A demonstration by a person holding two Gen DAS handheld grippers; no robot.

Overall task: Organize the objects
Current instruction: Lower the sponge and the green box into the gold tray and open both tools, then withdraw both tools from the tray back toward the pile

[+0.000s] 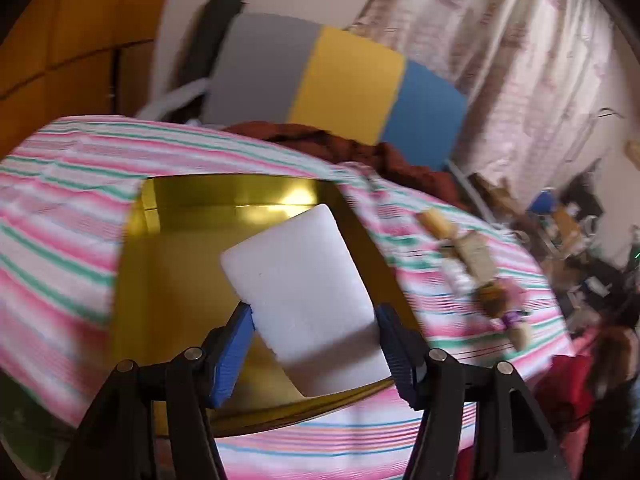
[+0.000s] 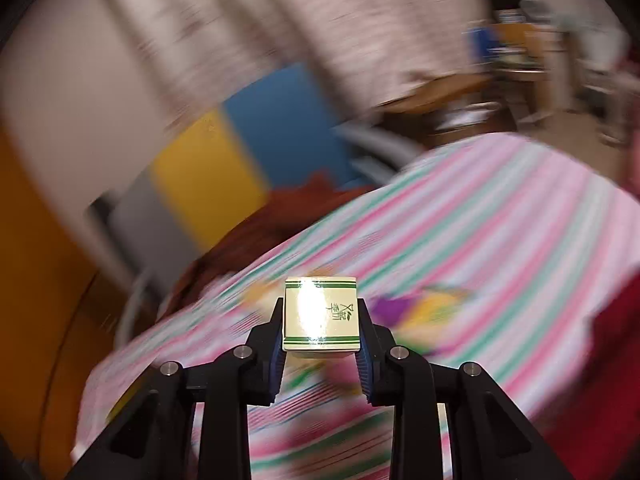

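Observation:
In the left wrist view my left gripper (image 1: pixel 314 312) is shut on a white foam block (image 1: pixel 298 280), which tilts above the inside of a gold metal tin (image 1: pixel 168 264) lying on the striped cloth. In the right wrist view my right gripper (image 2: pixel 320 316) is shut on a small cream box with green stripes and green lettering (image 2: pixel 320 314), lifted above the striped cloth (image 2: pixel 460 240). Under that box, blurred yellow, purple and pink small items (image 2: pixel 416 308) lie on the cloth.
A row of small items, corks and a purple piece (image 1: pixel 476 276), lies on the pink, white and green striped cloth (image 1: pixel 60 208) right of the tin. A grey, yellow and blue panel (image 1: pixel 332 80), rust-red fabric (image 1: pixel 360 148), curtains and clutter stand behind.

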